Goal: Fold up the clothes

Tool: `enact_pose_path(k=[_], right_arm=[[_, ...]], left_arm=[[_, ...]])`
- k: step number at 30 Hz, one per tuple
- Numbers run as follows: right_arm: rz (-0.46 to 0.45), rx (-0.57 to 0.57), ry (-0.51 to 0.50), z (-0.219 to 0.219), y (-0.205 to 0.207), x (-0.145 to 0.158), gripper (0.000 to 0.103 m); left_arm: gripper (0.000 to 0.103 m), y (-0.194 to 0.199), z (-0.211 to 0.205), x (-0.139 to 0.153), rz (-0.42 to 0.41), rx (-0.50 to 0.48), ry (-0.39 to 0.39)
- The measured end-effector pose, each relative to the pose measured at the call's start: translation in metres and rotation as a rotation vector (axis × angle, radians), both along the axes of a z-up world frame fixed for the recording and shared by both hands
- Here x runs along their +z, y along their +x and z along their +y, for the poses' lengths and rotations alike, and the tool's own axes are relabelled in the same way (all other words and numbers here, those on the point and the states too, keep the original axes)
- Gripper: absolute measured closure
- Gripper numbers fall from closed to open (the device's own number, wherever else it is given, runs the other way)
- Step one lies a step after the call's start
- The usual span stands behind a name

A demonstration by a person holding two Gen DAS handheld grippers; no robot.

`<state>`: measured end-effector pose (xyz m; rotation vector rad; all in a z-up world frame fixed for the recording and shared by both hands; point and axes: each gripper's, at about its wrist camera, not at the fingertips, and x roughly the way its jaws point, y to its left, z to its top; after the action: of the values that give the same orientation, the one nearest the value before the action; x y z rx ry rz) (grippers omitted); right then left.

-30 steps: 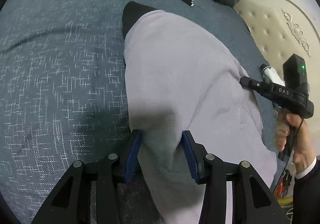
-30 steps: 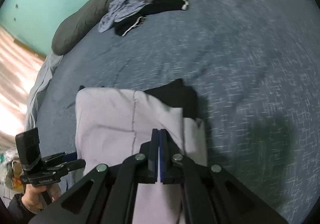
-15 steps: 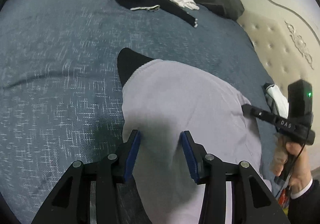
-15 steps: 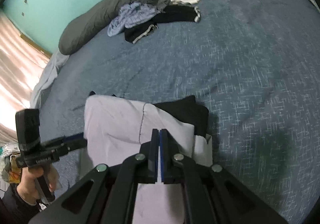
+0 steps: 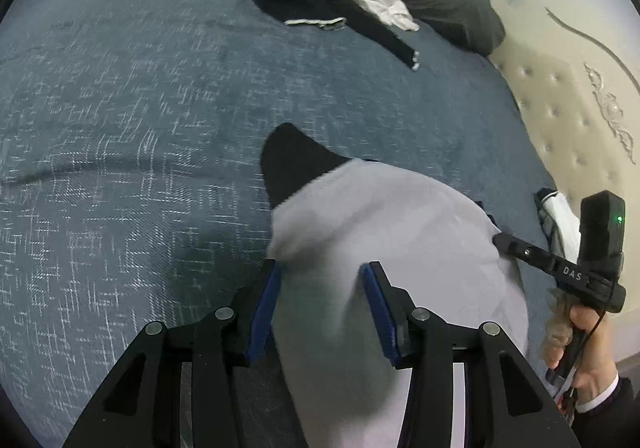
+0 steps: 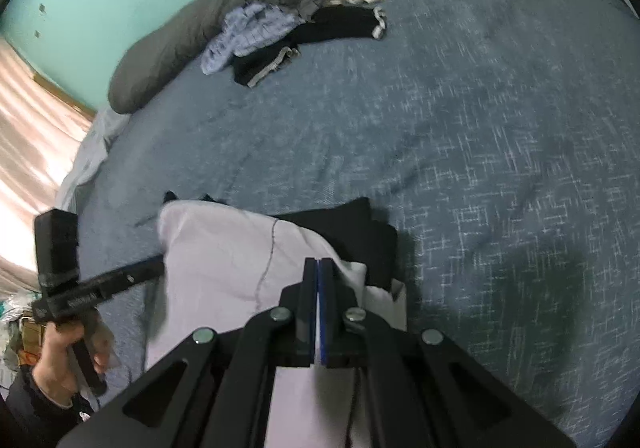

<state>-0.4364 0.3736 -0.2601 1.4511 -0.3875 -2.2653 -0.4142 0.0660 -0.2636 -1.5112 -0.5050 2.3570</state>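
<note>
dim indoor light | soft shadows | motion blur | fisheye-warped, dark corners

left wrist cam: sat behind left tool (image 5: 322, 284), looked forward and down, close over bed (image 5: 120, 128) | right wrist cam: sat behind right tool (image 6: 319, 276), same tilt, equally close | shared: pale garment (image 5: 392, 232) ahead of both tools, clothes pile (image 6: 304, 12) far ahead, each tool seen sideways by the other cam
</note>
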Motion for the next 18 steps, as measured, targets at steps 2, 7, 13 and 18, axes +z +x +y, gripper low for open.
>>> enact_pose_path(k=[2, 7, 13, 18], right_arm=[[-0.009, -0.004, 0.011, -0.001, -0.002, -0.003, 0.103], [0.005, -0.016, 0.01, 0.005, 0.003, 0.008, 0.103], [-0.008, -0.018, 0.012, 0.024, 0.035, 0.033, 0.099], [-0.045, -0.012, 0.045, 0.035, 0.073, 0.037, 0.077]], left_arm=[[0.054, 0.005, -0.003, 0.002, -0.004, 0.005, 0.002], [0.055, 0.019, -0.011, 0.008, -0.013, 0.016, 0.006], [0.052, 0.051, -0.008, 0.02, -0.019, 0.004, -0.016], [0.047, 0.084, 0.002, 0.031, -0.015, -0.011, -0.036]])
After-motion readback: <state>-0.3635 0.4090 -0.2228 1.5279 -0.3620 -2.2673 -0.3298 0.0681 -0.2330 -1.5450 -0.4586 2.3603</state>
